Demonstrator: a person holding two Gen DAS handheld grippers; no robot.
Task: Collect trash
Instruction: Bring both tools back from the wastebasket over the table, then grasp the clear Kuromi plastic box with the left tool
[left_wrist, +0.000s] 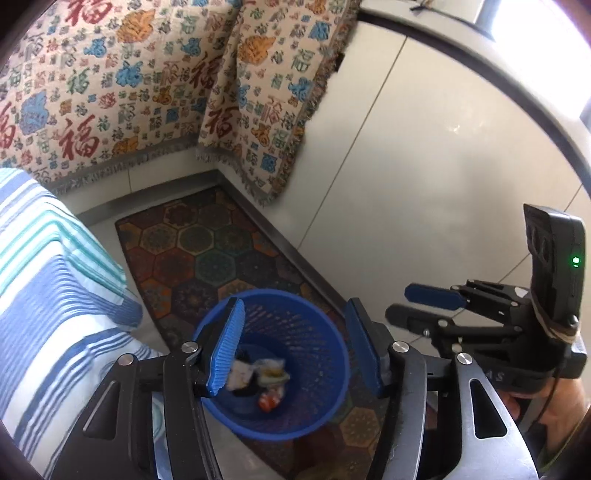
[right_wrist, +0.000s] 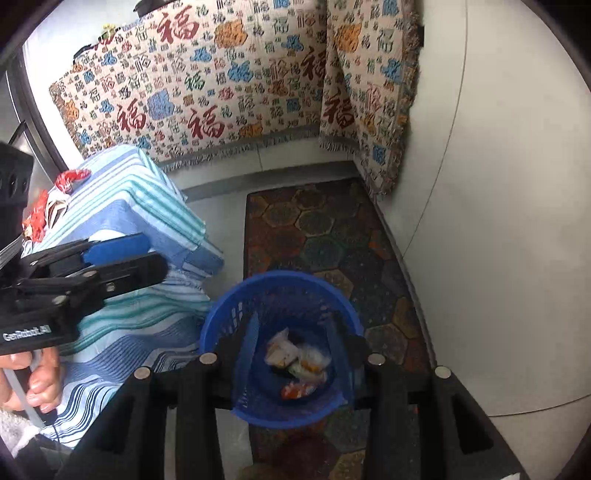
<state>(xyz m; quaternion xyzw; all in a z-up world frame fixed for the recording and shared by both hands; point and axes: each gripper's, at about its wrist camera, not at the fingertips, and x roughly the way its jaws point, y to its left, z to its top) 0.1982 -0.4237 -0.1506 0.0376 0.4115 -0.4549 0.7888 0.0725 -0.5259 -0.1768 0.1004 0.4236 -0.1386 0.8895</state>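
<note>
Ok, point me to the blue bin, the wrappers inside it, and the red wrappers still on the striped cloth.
blue bin (right_wrist: 221, 314): right wrist view, left rim.
wrappers in bin (right_wrist: 297, 360): right wrist view, middle of pile.
red wrappers (right_wrist: 70, 179): right wrist view, upper red piece, on striped cloth (right_wrist: 122, 199).

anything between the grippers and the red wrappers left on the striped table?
Nothing visible. The red wrappers lie exposed on the striped cloth, with both grippers open over the blue basket. The left gripper sits nearest.
</note>
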